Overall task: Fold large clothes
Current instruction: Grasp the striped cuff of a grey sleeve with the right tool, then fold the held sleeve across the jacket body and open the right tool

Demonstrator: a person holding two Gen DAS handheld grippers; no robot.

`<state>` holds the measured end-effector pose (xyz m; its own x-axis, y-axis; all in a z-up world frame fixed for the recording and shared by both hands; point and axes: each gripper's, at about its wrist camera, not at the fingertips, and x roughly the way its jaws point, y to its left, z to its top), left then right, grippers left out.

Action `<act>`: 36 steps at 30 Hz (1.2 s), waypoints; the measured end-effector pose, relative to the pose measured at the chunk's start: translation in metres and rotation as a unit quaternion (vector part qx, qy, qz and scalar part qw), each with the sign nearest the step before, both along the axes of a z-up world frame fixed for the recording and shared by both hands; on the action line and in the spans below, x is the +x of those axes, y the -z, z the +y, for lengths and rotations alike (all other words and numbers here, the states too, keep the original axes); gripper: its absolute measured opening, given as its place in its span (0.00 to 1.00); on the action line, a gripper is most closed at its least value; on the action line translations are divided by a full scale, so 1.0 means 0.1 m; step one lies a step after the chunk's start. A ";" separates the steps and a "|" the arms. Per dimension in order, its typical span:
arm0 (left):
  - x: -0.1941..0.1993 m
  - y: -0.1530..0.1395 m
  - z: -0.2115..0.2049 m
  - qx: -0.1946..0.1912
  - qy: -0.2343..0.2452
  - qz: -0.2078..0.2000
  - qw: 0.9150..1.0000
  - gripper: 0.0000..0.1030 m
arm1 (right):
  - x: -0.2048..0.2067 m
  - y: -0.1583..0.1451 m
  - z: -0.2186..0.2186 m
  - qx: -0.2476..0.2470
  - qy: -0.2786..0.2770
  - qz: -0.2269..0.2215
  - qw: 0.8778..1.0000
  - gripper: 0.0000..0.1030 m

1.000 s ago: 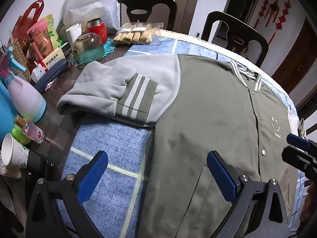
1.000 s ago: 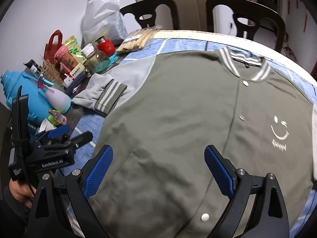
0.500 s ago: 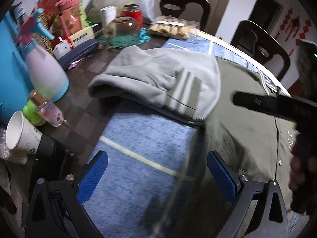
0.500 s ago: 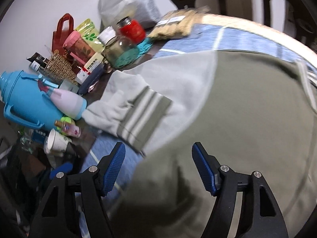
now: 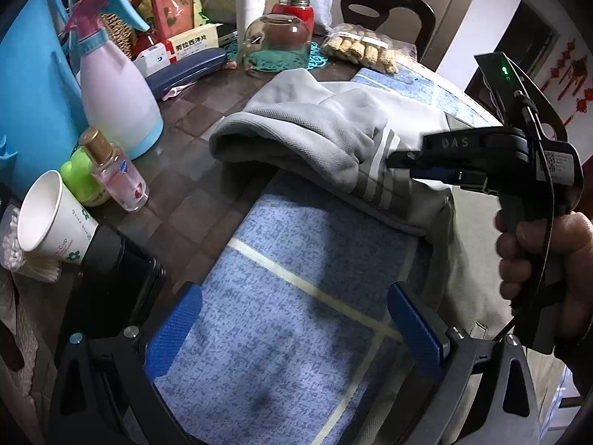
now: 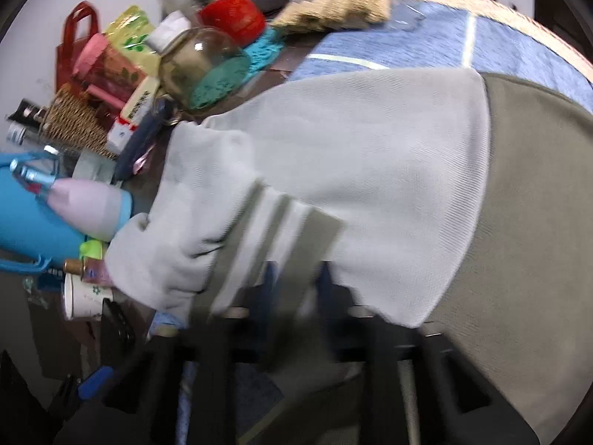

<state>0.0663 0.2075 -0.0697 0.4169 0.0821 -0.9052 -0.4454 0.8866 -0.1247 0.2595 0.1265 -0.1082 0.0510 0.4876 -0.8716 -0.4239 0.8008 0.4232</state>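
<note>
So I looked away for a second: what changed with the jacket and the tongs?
The right tongs swung over to the grey sleeve's striped cuff and have just been closing on it. The left tongs slid off the jacket, open over the blue cloth. The sleeve stays folded.

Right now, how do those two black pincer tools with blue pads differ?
The left gripper stands wide open over the blue patterned mat, holding nothing. The right gripper has just been closing and is pinched shut on the grey sleeve's striped cuff of the olive jacket. The left one touches no cloth; the right one does. Both have black frames and blue pads.
</note>
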 end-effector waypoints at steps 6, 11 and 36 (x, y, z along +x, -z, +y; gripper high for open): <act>0.07 -0.13 0.03 0.011 -0.003 -0.014 1.000 0.98 | 0.03 -0.36 -0.29 0.065 0.015 -0.006 0.998 0.05; 0.17 -0.26 -0.01 0.013 0.002 -0.027 1.000 0.98 | 0.00 -0.69 -0.59 0.096 0.029 -0.031 0.994 0.05; 0.93 -0.48 -1.19 -0.002 0.187 -0.053 0.981 0.98 | -0.49 -0.47 -4.12 -0.007 0.344 -0.040 0.938 0.32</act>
<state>0.1593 0.0889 -0.0213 0.5087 -0.0986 -0.8553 -0.0726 0.9850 -0.1567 0.2101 -0.2853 -0.0613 0.4155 0.3040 -0.8573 0.1650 0.9017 0.3997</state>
